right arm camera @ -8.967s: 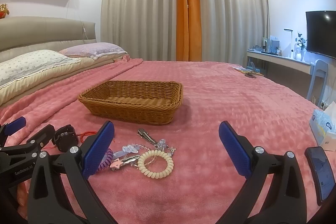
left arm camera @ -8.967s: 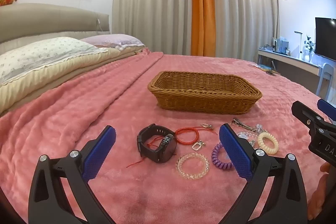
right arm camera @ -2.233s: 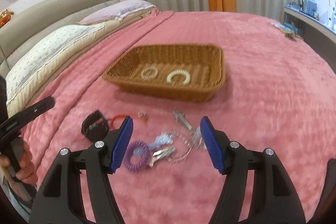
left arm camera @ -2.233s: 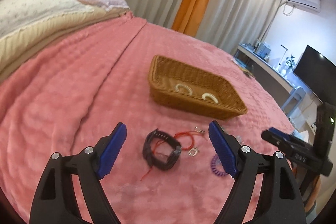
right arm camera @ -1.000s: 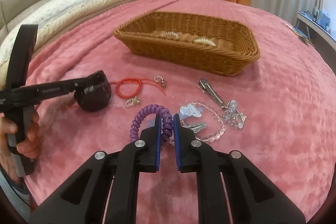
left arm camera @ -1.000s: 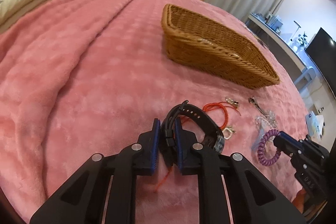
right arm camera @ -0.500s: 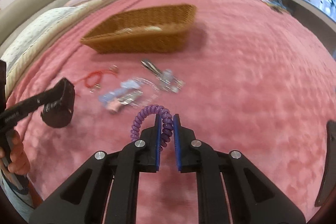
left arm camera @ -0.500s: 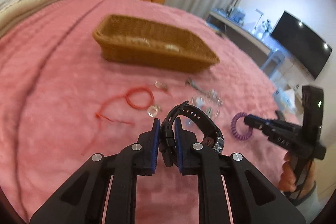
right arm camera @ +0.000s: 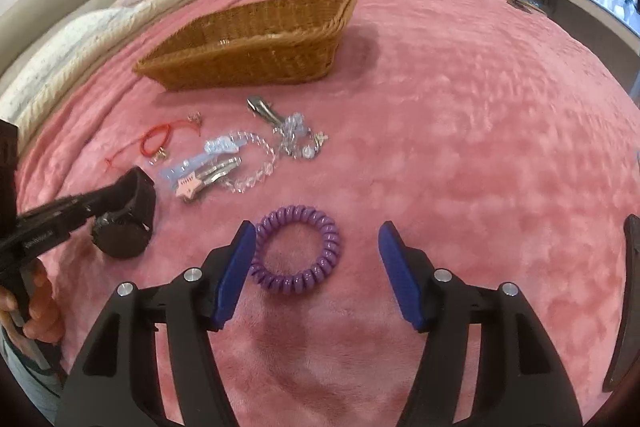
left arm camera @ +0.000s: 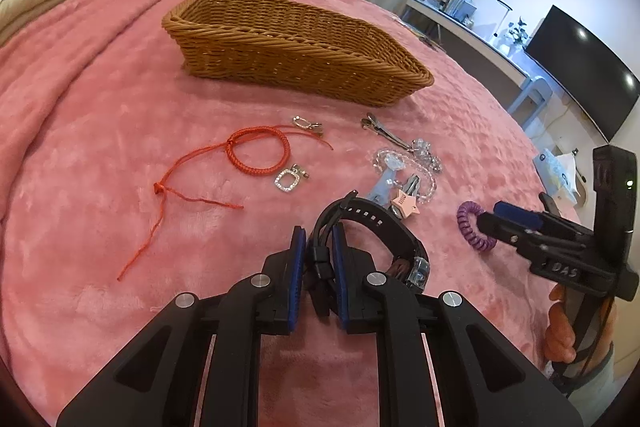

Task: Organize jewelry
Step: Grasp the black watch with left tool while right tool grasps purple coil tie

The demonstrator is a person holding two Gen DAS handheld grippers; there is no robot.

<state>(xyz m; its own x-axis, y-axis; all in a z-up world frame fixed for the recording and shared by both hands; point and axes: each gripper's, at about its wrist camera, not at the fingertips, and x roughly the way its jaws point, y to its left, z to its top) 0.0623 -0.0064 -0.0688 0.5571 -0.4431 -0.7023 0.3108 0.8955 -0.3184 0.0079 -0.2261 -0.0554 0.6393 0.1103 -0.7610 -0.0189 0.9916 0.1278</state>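
My left gripper is shut on the strap of a black watch, held just above the pink blanket. A purple coil hair tie lies flat on the blanket between the fingers of my right gripper, whose jaws are opening; the pads do not press on it, though it lies close to the left finger. The wicker basket stands further back on the bed. A red cord bracelet and a square crystal earring lie in front of it.
A heap of hair clips, a clear bead bracelet and a pink star clip lies between the basket and the grippers. Pillows are at the left, a desk and a TV at the right beyond the bed edge.
The right gripper's jaws have opened and the purple coil tie now lies flat on the blanket. The left gripper keeps hold of the watch and has shifted across the bed.
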